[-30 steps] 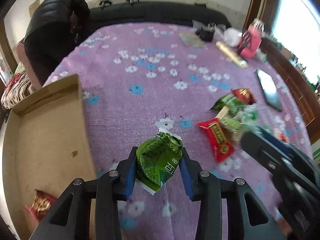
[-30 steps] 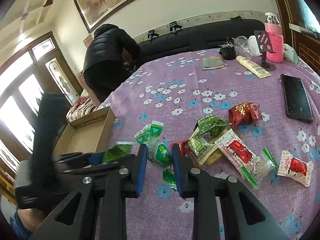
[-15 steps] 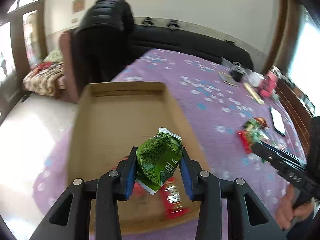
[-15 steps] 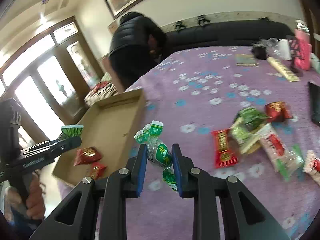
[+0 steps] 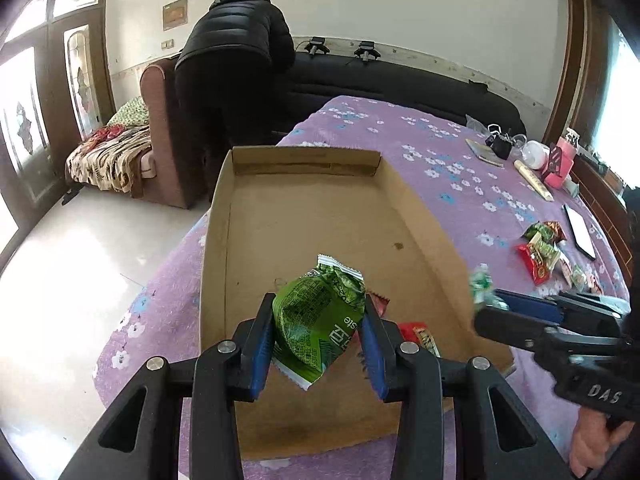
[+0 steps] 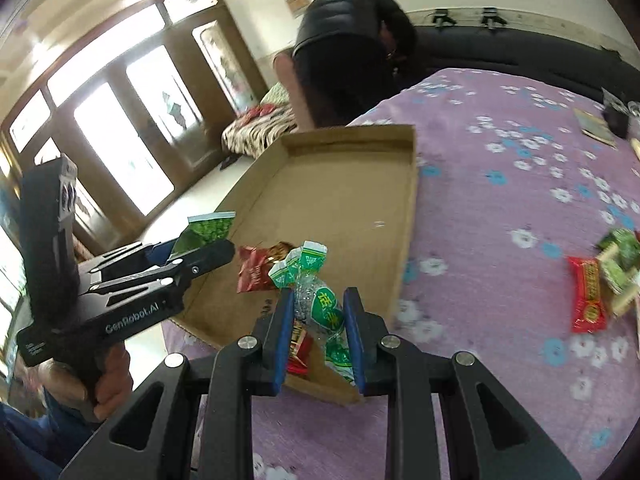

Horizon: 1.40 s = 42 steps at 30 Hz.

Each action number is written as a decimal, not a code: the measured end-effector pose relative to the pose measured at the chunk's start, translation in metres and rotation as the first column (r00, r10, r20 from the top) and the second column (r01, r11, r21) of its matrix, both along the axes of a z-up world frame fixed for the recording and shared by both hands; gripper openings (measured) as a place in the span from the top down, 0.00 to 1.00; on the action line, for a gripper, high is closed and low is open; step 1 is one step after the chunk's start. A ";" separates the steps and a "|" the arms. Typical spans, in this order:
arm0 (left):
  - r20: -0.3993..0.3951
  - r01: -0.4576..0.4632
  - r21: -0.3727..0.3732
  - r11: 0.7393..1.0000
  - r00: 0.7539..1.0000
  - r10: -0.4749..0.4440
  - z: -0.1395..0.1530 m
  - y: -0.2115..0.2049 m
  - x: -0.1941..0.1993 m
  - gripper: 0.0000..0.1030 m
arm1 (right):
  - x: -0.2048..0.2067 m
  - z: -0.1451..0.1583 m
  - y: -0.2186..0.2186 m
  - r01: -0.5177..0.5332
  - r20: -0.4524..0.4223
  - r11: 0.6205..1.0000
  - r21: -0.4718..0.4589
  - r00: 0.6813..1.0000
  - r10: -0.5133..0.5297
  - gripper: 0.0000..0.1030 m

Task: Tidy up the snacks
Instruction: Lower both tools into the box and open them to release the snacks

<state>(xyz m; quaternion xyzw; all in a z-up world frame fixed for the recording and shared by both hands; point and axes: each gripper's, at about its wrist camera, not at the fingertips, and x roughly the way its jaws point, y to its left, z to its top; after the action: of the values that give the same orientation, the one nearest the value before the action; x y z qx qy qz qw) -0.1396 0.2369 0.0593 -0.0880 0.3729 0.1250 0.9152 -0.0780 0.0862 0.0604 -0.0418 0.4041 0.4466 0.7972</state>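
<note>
From the left wrist view I have my left gripper (image 5: 318, 338) pinching a green snack packet (image 5: 316, 322) between its blue pads, the packet standing up out of the jaws with its crimped top edge above the fingertips. It hangs over the near part of the open cardboard box (image 5: 304, 168), which sits on the table under a purple flowered cloth (image 5: 448, 152).

On the box floor just behind the packet I can see bits of red wrappers (image 5: 418, 334), mostly hidden by my fingers.

My right gripper (image 6: 318, 322) is pressed nearly together on a clear-and-green candy bag (image 6: 320, 304), whose twisted top sticks up past the pads and whose tail trails down between them. In the right wrist view it hovers over the near corner of the box, above a red snack packet (image 6: 256, 268) lying inside; whether the bag touches anything below I can't say, as the picture is blurred there.

The remaining pile of snacks (image 5: 544, 248) lies on the cloth well to the right of the box, beside a dark phone (image 5: 580, 232).
</note>
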 end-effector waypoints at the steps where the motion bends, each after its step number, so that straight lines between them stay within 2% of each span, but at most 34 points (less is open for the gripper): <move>1: -0.003 0.005 0.002 1.000 1.000 -0.005 -0.002 0.000 -0.001 0.60 | 0.000 -0.001 0.005 0.000 0.002 1.000 -0.007 1.000 0.000 0.76; 9: -0.036 0.020 0.037 0.999 0.999 -0.019 -0.019 -0.003 0.000 0.60 | 0.007 -0.017 0.027 0.034 0.023 0.997 -0.075 0.999 -0.033 0.76; 21: -0.054 0.026 0.051 0.998 0.998 -0.023 -0.029 -0.006 0.003 0.59 | 0.012 -0.031 0.033 0.022 -0.008 0.995 -0.093 1.000 -0.022 0.76; 39: -0.057 0.031 0.087 0.996 0.998 -0.026 -0.026 -0.014 0.003 0.55 | 0.000 -0.020 0.025 0.006 0.031 0.997 -0.079 1.000 -0.003 0.76; 41: -0.051 0.028 0.090 0.996 0.998 -0.023 -0.023 -0.014 0.002 0.53 | -0.001 -0.018 0.023 0.010 0.042 0.997 -0.078 0.999 -0.007 0.74; 42: -0.048 0.027 0.091 0.995 0.999 -0.023 -0.022 -0.014 0.001 0.53 | -0.004 -0.015 0.022 0.016 0.051 0.997 -0.078 0.999 -0.012 0.70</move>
<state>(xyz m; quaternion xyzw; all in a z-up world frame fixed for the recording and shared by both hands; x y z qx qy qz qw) -0.1387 0.2228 0.0372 -0.0382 0.3892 0.1327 0.9107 -0.0817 0.1081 0.0450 -0.0814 0.4011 0.4235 0.8082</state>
